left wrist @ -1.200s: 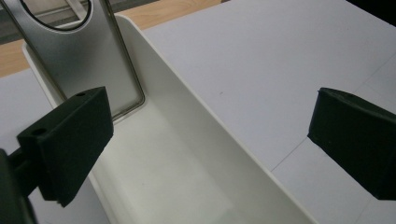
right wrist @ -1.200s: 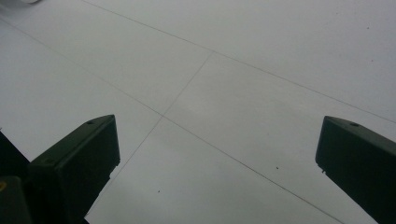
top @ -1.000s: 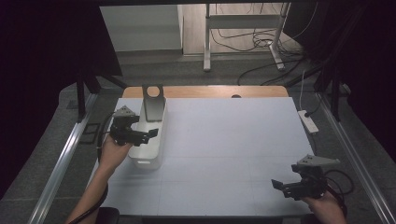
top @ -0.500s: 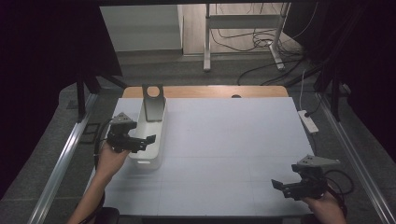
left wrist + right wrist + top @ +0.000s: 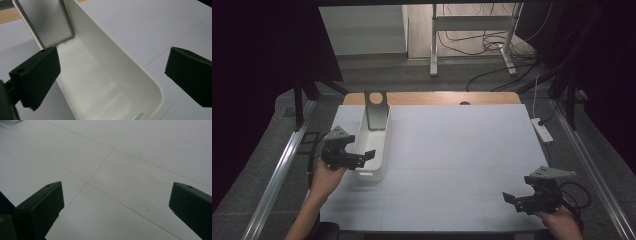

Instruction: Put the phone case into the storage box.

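1 white bin (image 5: 373, 145), 1 metal plate (image 5: 375, 110) inside, 2 tools, left tool (image 5: 362, 156) and right tool (image 5: 510, 197) wide

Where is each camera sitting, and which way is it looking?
High view: above the table's near side, looking forward and down; both hands show, with left tool and right tool.
Left gripper view: on the left tool, looking into the white bin.
Right gripper view: on the right tool, facing bare table.
Shared: the high view also shows the white bin.
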Action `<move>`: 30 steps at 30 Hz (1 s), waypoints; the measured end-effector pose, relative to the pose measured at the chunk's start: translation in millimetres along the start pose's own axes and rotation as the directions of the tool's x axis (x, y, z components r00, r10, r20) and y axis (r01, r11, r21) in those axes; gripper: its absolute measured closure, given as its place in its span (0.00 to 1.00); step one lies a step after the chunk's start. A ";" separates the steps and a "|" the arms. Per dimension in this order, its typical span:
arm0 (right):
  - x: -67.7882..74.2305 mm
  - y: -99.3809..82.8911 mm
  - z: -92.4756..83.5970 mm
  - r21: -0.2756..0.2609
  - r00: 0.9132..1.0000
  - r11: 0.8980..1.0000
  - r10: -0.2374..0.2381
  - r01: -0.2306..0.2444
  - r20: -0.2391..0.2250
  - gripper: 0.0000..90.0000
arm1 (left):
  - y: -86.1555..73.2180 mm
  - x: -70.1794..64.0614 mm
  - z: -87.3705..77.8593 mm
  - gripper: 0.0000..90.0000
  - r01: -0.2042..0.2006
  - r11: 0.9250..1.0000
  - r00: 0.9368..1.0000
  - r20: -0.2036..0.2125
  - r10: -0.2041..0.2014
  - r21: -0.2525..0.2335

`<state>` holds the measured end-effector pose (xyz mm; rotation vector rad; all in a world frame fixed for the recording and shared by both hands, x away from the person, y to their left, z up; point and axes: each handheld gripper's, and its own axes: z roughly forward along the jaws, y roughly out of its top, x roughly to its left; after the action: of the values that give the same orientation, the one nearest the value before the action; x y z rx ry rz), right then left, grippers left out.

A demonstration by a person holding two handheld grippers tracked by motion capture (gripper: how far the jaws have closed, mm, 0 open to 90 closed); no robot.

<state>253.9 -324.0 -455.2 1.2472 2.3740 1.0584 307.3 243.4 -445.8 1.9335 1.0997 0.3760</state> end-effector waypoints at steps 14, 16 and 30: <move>0.1 -0.1 -0.3 0.000 1.000 1.000 -0.002 0.002 0.004 0.00 | -10.6 -6.5 -15.0 0.01 -0.001 1.000 1.000 0.001 0.001 -0.013; 0.2 -0.1 -0.3 0.000 1.000 1.000 -0.003 0.003 0.004 0.00 | -12.5 -6.8 -18.0 0.01 0.003 1.000 1.000 0.001 -0.003 -0.016; 0.2 -0.2 -0.6 -0.002 1.000 1.000 -0.001 0.001 0.005 0.00 | -25.2 -8.9 -28.6 0.01 0.020 1.000 1.000 -0.001 -0.020 -0.019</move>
<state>253.3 -324.2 -454.9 1.2466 2.3690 1.0566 270.9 257.5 -447.7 1.9043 1.1119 0.3752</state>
